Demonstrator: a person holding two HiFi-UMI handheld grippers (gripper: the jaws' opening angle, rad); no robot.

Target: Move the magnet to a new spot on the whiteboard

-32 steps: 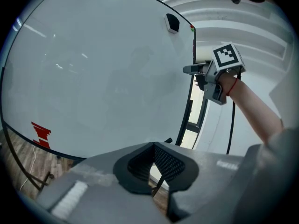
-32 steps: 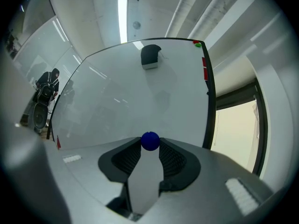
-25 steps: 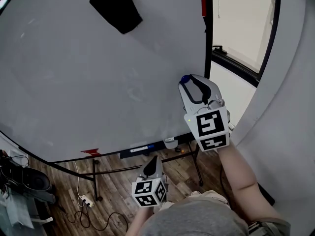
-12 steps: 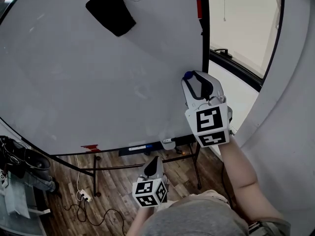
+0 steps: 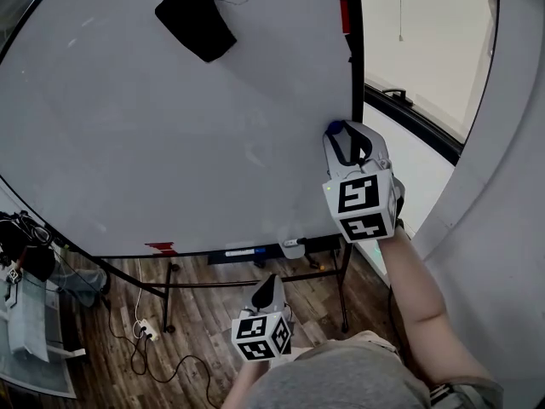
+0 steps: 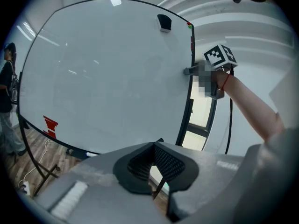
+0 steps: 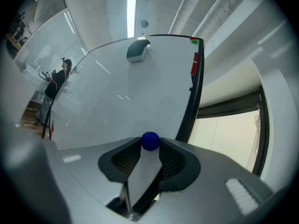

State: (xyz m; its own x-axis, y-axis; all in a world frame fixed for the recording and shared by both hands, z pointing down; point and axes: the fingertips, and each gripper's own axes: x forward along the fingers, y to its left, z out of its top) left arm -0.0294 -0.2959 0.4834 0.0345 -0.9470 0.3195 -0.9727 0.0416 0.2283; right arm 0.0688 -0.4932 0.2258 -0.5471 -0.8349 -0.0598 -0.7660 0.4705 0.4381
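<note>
A small blue ball-shaped magnet sits pinched between the tips of my right gripper, which is shut on it. It is held close to the whiteboard near its right-hand black frame; whether it touches the surface cannot be told. My left gripper hangs low, below the board's bottom edge, with its jaws together and nothing in them. In the left gripper view the right gripper reaches to the board's right edge.
A black eraser clings high on the board. Red strips mark its top right corner. A marker tray and stand legs lie below, over a wood floor with cables. A window is right; a person stands far left.
My right gripper has carried the blue magnet to the right across the board, nearer its black right frame. The left gripper has stayed low.
</note>
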